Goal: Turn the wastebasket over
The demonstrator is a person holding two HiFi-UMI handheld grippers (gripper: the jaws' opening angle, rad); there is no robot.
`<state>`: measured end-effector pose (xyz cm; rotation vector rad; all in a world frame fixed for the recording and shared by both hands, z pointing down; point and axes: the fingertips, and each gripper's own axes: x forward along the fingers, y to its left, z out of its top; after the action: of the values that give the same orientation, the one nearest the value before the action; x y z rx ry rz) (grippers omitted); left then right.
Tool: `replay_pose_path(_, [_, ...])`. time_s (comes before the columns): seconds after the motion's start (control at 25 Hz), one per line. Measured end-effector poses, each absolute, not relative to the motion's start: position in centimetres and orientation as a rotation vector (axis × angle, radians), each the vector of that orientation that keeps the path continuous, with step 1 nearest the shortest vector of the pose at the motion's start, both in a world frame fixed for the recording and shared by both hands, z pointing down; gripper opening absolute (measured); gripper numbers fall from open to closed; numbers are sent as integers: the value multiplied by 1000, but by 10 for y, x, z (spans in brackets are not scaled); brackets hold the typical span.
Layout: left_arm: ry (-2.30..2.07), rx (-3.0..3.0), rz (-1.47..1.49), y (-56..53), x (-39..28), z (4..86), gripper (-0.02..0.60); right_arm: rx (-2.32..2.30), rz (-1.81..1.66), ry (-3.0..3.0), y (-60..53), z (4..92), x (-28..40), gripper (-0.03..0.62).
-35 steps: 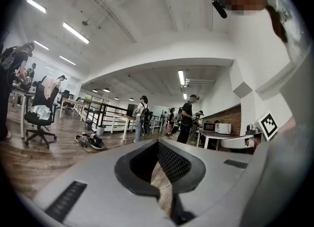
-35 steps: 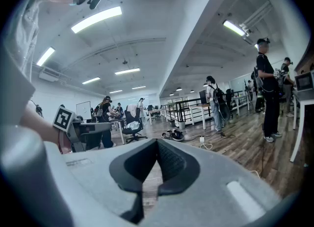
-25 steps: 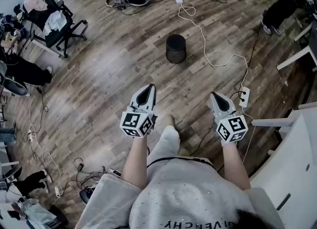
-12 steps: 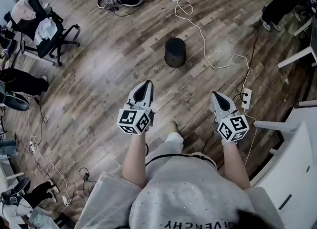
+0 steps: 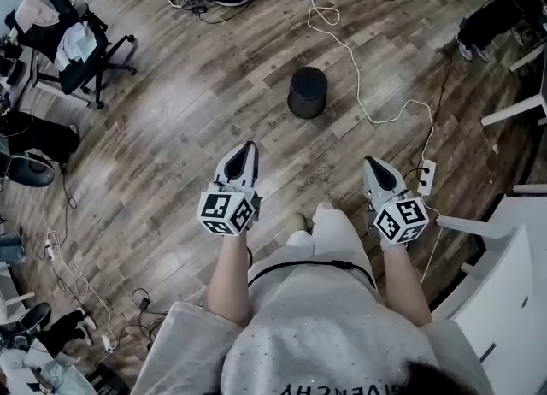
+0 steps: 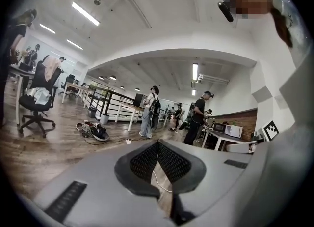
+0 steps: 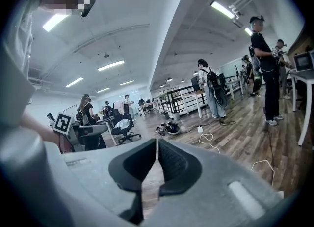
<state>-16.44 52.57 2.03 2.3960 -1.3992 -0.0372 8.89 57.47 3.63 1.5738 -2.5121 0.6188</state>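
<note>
Concerning the wastebasket: sits alone on the wood floor in the upper middle of the head view, dark, round, standing on end. Cannot tell from here whether mouth or base faces up. Looks light, thin-walled and fairly stiff, probably smooth-sided, so likely to skid or topple under a one-sided push. Best taken at the top edge with one claw on either side, or pinched by the wall if the mouth turns out to be up, then rolled over. Just right of it, a white cable trailing down to a power strip. Lower in the frame, well apart from the basket: left claw pressed together and empty; right claw all but together, just starting to part, nothing between its tips. At upper left, an office chair.
</note>
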Motion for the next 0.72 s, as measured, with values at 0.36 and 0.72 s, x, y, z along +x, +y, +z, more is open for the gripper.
replay_pose_path(0.36, [-1471, 2319, -69, 487, -189, 32, -2, 1537, 648, -2513, 523, 50, 82, 21])
replay_pose_path(0.72, [-1466, 2268, -67, 406, -180, 50, -2, 1451, 702, -2524, 435, 69, 77, 46])
